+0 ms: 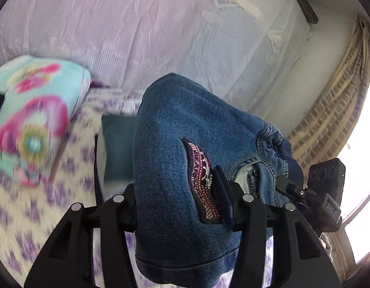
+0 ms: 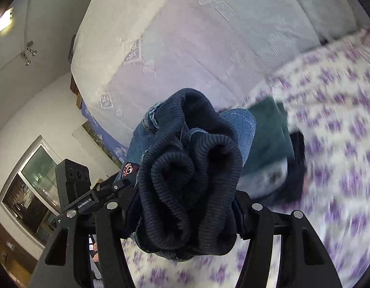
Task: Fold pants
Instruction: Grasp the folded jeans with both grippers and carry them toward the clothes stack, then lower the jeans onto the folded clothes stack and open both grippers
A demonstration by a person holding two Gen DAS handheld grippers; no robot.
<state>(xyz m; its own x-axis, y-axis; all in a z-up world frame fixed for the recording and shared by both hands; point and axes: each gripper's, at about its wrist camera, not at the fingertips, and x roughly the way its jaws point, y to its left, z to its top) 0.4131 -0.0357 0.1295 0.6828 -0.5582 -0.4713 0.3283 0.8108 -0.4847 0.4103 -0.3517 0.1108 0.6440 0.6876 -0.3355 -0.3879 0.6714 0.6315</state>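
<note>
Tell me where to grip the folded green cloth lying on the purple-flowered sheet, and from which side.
Grip the green cloth at its long folded edge facing the jeans, coming in low over the flowered sheet. It lies flat, so one finger would probably have to slide beneath. Both the left gripper and right gripper are full of jeans.

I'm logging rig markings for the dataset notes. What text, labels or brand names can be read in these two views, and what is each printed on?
"GenRobot.AI": white print on the black bar of the left claw, seen from the right wrist view.
"OAS": small white letters on the tag of the right claw, seen from the left wrist view.
The embroidered trim on the jeans carries a pattern, no readable words.
</note>
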